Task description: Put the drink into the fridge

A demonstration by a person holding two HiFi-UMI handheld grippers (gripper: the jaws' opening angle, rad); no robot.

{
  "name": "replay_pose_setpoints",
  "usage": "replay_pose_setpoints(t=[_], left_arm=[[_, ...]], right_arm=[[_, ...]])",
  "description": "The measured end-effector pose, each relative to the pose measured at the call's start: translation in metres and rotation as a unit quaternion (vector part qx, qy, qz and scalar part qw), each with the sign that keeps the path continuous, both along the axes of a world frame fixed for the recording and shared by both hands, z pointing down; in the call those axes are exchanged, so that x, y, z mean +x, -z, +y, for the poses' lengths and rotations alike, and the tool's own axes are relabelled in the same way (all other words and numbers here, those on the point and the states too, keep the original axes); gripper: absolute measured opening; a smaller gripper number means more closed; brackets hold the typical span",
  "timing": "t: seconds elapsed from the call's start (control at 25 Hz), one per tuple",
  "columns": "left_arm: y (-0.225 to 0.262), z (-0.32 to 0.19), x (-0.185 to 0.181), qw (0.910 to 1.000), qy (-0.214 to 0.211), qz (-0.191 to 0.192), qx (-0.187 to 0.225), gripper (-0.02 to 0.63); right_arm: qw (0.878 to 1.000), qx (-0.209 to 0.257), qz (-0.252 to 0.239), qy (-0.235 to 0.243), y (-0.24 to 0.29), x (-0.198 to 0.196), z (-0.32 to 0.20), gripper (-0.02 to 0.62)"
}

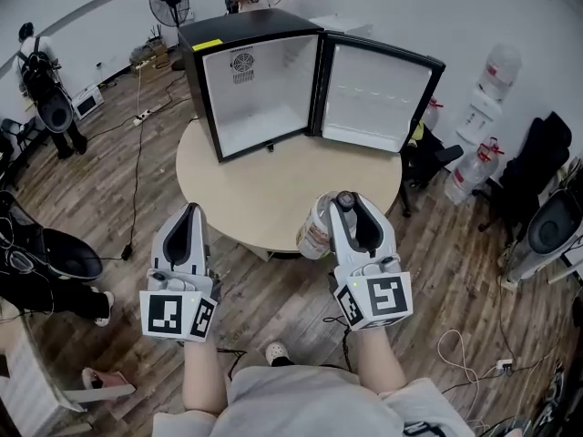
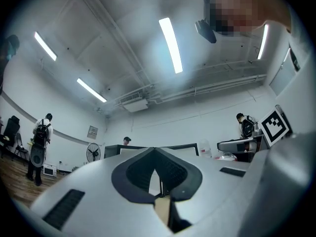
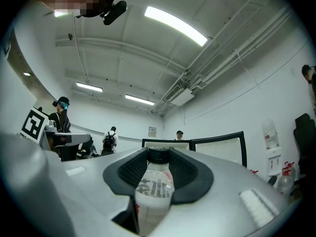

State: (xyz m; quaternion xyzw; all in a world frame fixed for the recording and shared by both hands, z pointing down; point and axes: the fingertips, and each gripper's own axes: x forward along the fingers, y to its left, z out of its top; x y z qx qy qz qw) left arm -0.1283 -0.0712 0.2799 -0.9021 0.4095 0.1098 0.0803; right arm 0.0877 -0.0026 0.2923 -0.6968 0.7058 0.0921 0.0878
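A clear drink bottle (image 1: 317, 228) with a black cap is clamped in my right gripper (image 1: 348, 209), held just off the near edge of the round table (image 1: 246, 198). In the right gripper view the bottle (image 3: 154, 190) fills the gap between the dark pads, cap up. My left gripper (image 1: 189, 217) hovers over the floor before the table, shut and empty; its pads (image 2: 168, 174) meet. The small black fridge (image 1: 260, 85) stands at the table's far side, door (image 1: 373, 94) swung open to the right, white inside bare.
Water jugs (image 1: 483, 126) and a black chair (image 1: 537, 167) stand at the right. A floor fan (image 1: 170, 0) and people are at the back and left. Cables (image 1: 137, 153) run across the wooden floor. Dark bags (image 1: 55, 262) lie at the left.
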Motion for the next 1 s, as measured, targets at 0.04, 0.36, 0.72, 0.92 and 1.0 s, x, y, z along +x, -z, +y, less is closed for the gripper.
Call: replay_pose_setpoints(t=[0.04,0.36,0.72,0.92,1.0], left_arm=[[-0.001,-0.006,-0.002,1.0,-0.002,-0.002,0.001,-0.006],[-0.01,-0.043,-0.003,0.9999,-0.013,-0.008,-0.005,-0.006],[-0.022,-0.084,0.011,0.9997,-0.014,-0.006,-0.02,-0.005],[-0.016,-0.116,0.027,0.9998,-0.009,-0.003,-0.018,-0.005],[-0.013,-0.13,0.035,0.9999,-0.007,-0.003,-0.016,-0.005]], right_arm=[[1.0,0.0,0.001,-0.003,0.0,-0.002,-0.005,0.144],[1.0,-0.01,-0.001,-0.01,-0.01,-0.008,-0.035,0.144],[1.0,-0.021,0.005,-0.01,-0.016,0.005,-0.075,0.144],[1.0,-0.015,0.005,0.005,-0.01,0.018,-0.111,0.145],[1.0,-0.012,0.008,0.01,-0.006,0.024,-0.128,0.144]])
